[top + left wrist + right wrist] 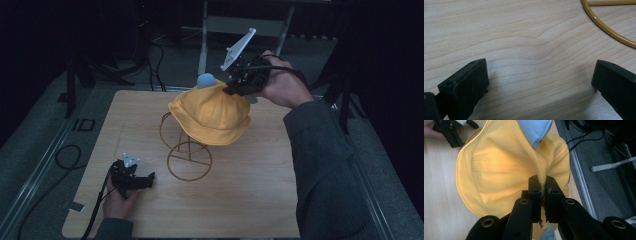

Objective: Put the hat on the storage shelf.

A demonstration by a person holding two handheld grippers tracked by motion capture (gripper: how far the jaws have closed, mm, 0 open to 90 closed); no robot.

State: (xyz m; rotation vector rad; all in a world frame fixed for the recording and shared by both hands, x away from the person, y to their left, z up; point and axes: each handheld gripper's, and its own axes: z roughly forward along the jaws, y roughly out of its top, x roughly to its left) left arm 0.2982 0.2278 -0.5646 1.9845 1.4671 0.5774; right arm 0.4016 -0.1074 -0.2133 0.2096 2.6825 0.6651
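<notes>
A yellow cloth hat (212,112) with a pale blue knob (205,80) on its crown sits over a golden wire stand (189,159) in the middle of the wooden table (250,200). My right gripper (235,89) is at the hat's far right side, shut on a pinched fold of the yellow fabric (543,178). The hat (499,165) and its blue knob (534,130) spread out beyond those jaws. My left gripper (145,181) rests low on the table at the front left, jaws wide apart with bare wood between them (540,82). The stand's ring (609,32) curves past its upper right.
Black cables (65,160) trail off the table's left edge onto grey carpet. A metal frame leg (202,45) stands behind the table. The person's right sleeve (325,170) covers the table's right side.
</notes>
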